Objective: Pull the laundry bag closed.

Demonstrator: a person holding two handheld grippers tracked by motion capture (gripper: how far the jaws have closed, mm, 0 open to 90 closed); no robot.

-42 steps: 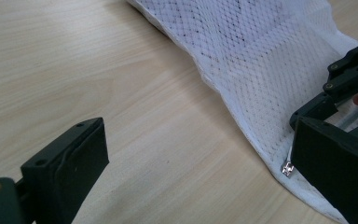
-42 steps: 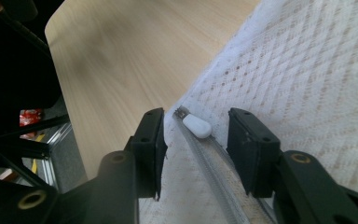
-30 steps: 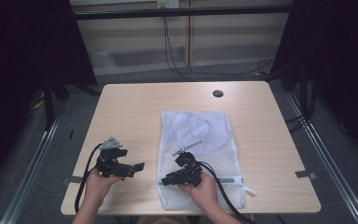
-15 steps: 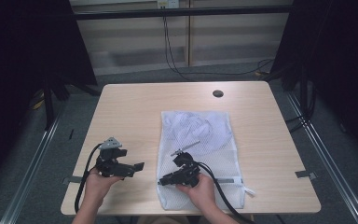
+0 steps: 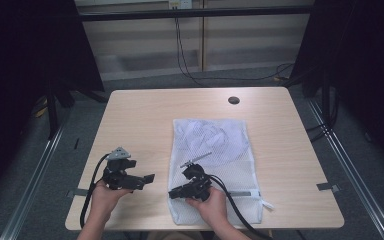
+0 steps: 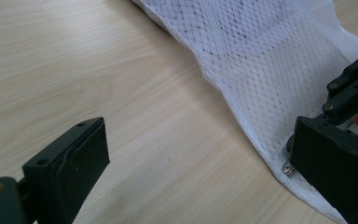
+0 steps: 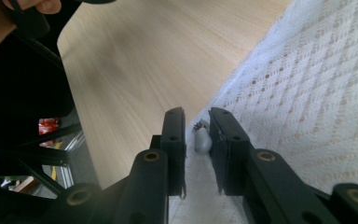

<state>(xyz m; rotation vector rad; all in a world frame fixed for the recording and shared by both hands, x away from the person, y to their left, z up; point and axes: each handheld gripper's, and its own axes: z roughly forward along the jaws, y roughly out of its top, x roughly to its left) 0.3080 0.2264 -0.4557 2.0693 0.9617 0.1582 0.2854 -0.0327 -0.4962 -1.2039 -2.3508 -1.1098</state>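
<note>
right tongs (image 7: 196, 128) closing around zipper pull (image 7: 202, 140) of mesh bag (image 5: 215, 150), perhaps not yet pinched, left tongs (image 6: 196, 172) wide open, empty

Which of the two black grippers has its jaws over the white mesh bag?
The right gripper, jaws nearly closed at the white mesh bag's near-left corner; the left gripper gapes over bare table.

The white mesh laundry bag (image 5: 214, 165) lies flat on the table, something pale bunched inside its far end. Its near left corner sits right at the right gripper (image 7: 196, 135), and a small zipper pull (image 7: 201, 139), I think, sits between the almost-closed jaws.
</note>
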